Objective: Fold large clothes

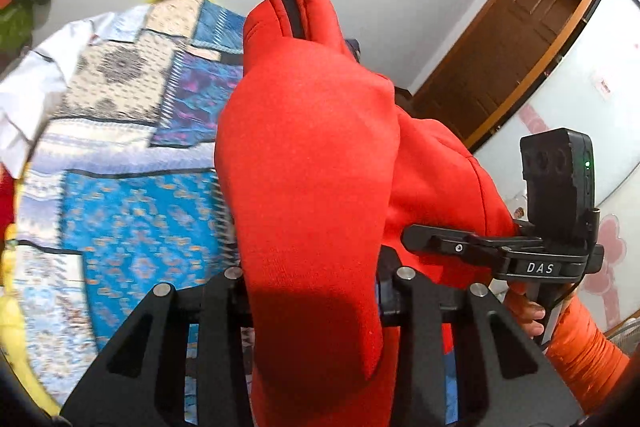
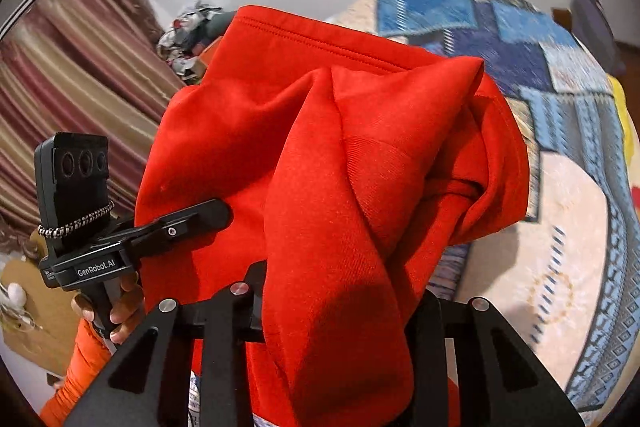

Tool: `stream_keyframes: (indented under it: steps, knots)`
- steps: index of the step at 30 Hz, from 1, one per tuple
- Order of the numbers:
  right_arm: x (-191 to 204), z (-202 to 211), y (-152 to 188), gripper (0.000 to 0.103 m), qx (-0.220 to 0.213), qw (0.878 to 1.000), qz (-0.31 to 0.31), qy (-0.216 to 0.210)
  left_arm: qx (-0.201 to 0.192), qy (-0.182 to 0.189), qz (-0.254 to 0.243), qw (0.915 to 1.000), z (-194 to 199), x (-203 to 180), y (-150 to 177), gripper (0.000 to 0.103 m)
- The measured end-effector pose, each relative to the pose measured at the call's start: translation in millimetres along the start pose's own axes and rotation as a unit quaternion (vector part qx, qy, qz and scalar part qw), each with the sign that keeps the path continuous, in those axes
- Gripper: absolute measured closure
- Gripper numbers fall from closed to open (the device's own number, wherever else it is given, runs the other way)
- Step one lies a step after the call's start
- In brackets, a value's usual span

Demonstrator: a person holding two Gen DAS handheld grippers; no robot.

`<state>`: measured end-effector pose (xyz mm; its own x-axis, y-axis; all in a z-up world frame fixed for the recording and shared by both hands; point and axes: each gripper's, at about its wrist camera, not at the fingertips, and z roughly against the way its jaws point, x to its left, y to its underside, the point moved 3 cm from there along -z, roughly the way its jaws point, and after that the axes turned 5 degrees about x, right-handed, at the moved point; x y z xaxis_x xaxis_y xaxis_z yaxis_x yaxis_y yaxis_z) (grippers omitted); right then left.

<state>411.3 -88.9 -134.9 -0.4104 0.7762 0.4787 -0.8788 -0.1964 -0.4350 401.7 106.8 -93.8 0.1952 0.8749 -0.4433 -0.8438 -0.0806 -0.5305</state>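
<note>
A large red garment [image 1: 312,155] hangs lifted above the bed, held by both grippers. My left gripper [image 1: 294,13] is shut on the red garment; its fingertips pinch a fold at the top and cloth drapes back over the fingers. The right gripper [image 1: 436,241] shows at the right of the left wrist view, its fingers running into the cloth. In the right wrist view the red garment [image 2: 340,167] covers my right gripper's fingers completely, so its tips are hidden. The left gripper [image 2: 212,213] shows at the left there, its fingers going into the cloth.
A blue and cream patterned quilt [image 1: 132,187] covers the bed below; it also shows in the right wrist view [image 2: 560,187]. A white garment [image 1: 36,87] lies at the bed's left. A wooden door [image 1: 500,47] stands right, striped curtains [image 2: 72,87] left.
</note>
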Motion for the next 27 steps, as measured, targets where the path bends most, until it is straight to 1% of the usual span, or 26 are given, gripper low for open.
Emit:
stream_keyframes:
  steps: [2,4,7,10,11,15,17,18,19,21,22,23,24,25,26,27]
  knots:
    - [17,-7,0,0.071,0.003,1.0,0.006,-0.004,-0.004,-0.006,0.004,1.0,9,16,7,0.067]
    - [31,-23,-1,0.071,0.013,1.0,0.006,-0.011,-0.002,-0.011,0.016,0.9998,14,38,18,0.067]
    - [46,-54,1,0.071,0.036,0.999,0.009,-0.013,0.012,-0.013,0.044,0.9989,12,74,34,0.067]
    - [56,-101,6,0.071,0.076,0.997,0.007,-0.012,0.035,-0.019,0.075,0.9964,1,109,53,0.067]
    - [57,-119,9,0.071,0.092,0.996,0.003,-0.012,0.048,-0.025,0.087,0.9948,-8,126,63,0.067]
    - [50,-187,24,0.071,0.153,0.988,-0.017,-0.004,0.092,-0.034,0.127,0.9871,-40,174,98,0.067]
    - [44,-217,33,0.071,0.181,0.983,-0.024,0.002,0.115,-0.034,0.152,0.9811,-59,197,114,0.064]
    - [38,-234,37,0.071,0.192,0.981,-0.033,0.004,0.126,-0.03,0.172,0.9765,-69,211,123,0.061]
    - [34,-243,39,0.071,0.197,0.98,-0.038,0.004,0.123,-0.017,0.185,0.9749,-74,220,129,0.059]
    - [32,-252,41,0.07,0.195,0.98,-0.027,0.013,0.103,0.001,0.183,0.9776,-71,223,134,0.056]
    - [33,-253,40,0.068,0.191,0.981,-0.014,0.021,0.097,0.004,0.179,0.979,-68,221,135,0.055]
    - [35,-252,38,0.065,0.189,0.981,0.003,0.029,0.097,-0.003,0.171,0.9805,-67,218,136,0.054]
    - [38,-250,40,0.062,0.192,0.981,0.02,0.035,0.099,-0.011,0.164,0.9815,-67,216,136,0.051]
    - [40,-248,40,0.056,0.195,0.979,0.033,0.043,0.102,-0.029,0.151,0.9829,-65,211,138,0.048]
    - [41,-243,41,0.044,0.198,0.977,0.051,0.059,0.104,-0.052,0.139,0.9834,-62,205,139,0.046]
    - [43,-238,45,0.037,0.196,0.976,0.064,0.076,0.102,-0.072,0.132,0.9834,-58,200,139,0.038]
